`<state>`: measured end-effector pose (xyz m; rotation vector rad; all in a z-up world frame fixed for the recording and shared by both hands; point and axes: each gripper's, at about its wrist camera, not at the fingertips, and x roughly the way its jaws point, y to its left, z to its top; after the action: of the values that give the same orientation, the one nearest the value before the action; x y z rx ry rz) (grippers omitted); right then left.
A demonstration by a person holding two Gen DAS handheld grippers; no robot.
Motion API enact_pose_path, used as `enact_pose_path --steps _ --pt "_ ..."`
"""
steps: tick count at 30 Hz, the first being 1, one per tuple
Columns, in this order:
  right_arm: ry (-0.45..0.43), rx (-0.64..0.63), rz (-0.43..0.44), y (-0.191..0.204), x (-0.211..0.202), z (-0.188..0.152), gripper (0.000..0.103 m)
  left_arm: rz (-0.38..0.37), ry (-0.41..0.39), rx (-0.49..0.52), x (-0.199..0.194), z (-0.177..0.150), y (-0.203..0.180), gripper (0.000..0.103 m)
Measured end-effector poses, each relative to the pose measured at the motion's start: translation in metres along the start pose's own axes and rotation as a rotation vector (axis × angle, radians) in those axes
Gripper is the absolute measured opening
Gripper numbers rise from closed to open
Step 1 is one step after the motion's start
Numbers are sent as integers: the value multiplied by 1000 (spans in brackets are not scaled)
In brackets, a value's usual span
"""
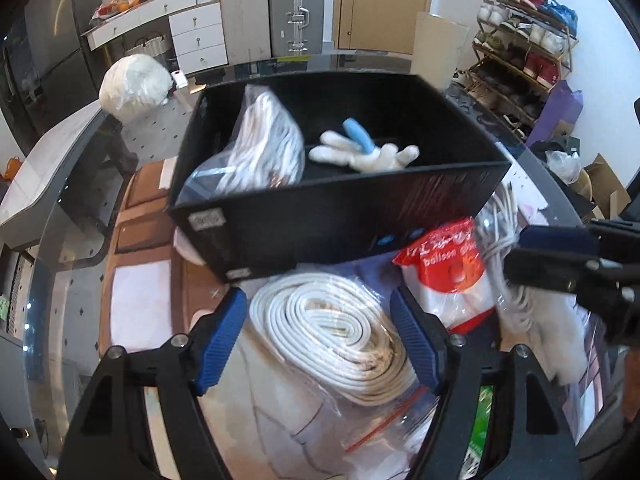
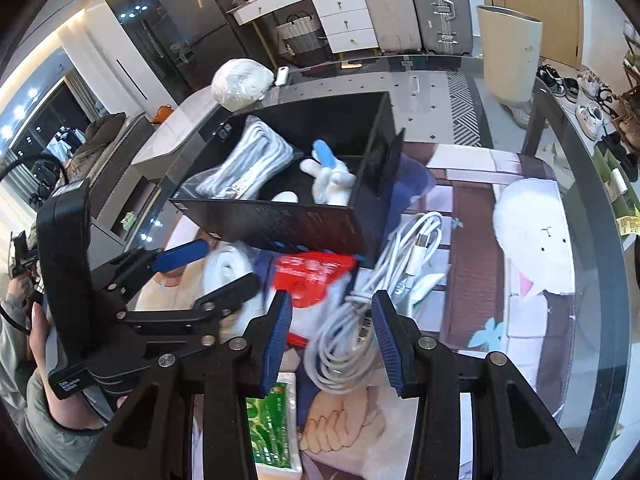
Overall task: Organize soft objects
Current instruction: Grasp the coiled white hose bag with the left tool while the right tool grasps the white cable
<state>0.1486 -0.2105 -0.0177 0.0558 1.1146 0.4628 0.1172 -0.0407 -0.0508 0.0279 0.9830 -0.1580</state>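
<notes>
A black box (image 1: 320, 224) (image 2: 288, 220) stands on the glass table; it holds a bagged white-grey rope bundle (image 1: 264, 152) (image 2: 248, 164) and a white plush with a blue part (image 1: 360, 148) (image 2: 328, 176). My left gripper (image 1: 320, 316) is open, its fingers on either side of a bagged coil of white cord (image 1: 336, 332) in front of the box. My right gripper (image 2: 332, 320) is open over a bundle of white cables (image 2: 352, 320) (image 1: 500, 240). A red-and-white balloon packet (image 1: 444, 272) (image 2: 312, 276) lies between the two.
A green packet (image 2: 272, 420) lies under my right gripper. A white plush cutout (image 2: 532, 240) lies to the right on the table. A white bagged bundle (image 1: 132, 84) (image 2: 240, 80) sits at the table's far edge. Suitcases (image 1: 296, 12) and a shoe rack (image 1: 520, 52) stand behind.
</notes>
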Motion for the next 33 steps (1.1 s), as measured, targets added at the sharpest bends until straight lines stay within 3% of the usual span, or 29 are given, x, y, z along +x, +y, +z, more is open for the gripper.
enact_pose_path --steps 10,19,22,23,24,33 --pt "25 10 -23 -11 10 -2 42 -15 56 -4 -8 -18 28 77" --pt "27 41 -35 -16 31 11 44 -47 68 30 0 -8 19 75" --pt "27 24 -36 -16 31 10 39 -43 70 63 1 -9 12 47" --pt "33 20 -49 -16 30 10 28 -41 65 77 0 -9 10 43" --pt "39 10 -54 -15 28 9 18 -44 63 88 -2 -9 10 42" --pt "100 -117 -5 5 -8 -36 15 -91 76 92 -24 -28 19 42"
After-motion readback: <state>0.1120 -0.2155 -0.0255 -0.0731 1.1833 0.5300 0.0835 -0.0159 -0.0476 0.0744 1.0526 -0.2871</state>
